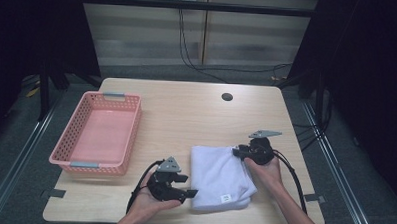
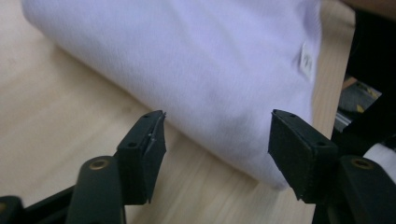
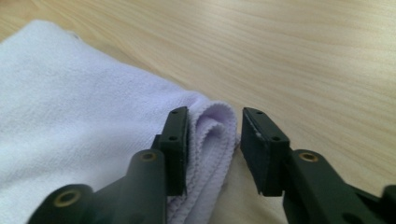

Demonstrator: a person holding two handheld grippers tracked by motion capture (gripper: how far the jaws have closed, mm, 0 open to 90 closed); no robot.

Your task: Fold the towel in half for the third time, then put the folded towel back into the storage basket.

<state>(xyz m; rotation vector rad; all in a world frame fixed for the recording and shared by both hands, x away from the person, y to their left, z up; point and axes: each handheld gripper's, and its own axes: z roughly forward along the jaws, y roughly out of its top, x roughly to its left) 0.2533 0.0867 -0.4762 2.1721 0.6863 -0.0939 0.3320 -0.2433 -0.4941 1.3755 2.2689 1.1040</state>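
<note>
A folded white towel [image 1: 219,175] lies on the wooden table [image 1: 186,116] near its front right. A small label [image 1: 225,197] sits by the towel's near edge. My left gripper [image 1: 189,185] is at the towel's left front side, open, its jaws wide apart and facing the rounded fold [image 2: 201,60]. In the left gripper view that gripper [image 2: 217,135] holds nothing. My right gripper [image 1: 236,152] is at the towel's far right corner. There its jaws stand narrowly apart around the layered towel edge [image 3: 212,135], so the right gripper [image 3: 215,135] is open; the layers look loose, not pressed.
A pink plastic basket [image 1: 136,130] with nothing in it stands at the table's left side. A dark round hole [image 1: 227,97] is in the tabletop at the back. Bare wood lies between basket and towel. Cables trail from both grippers toward the front edge.
</note>
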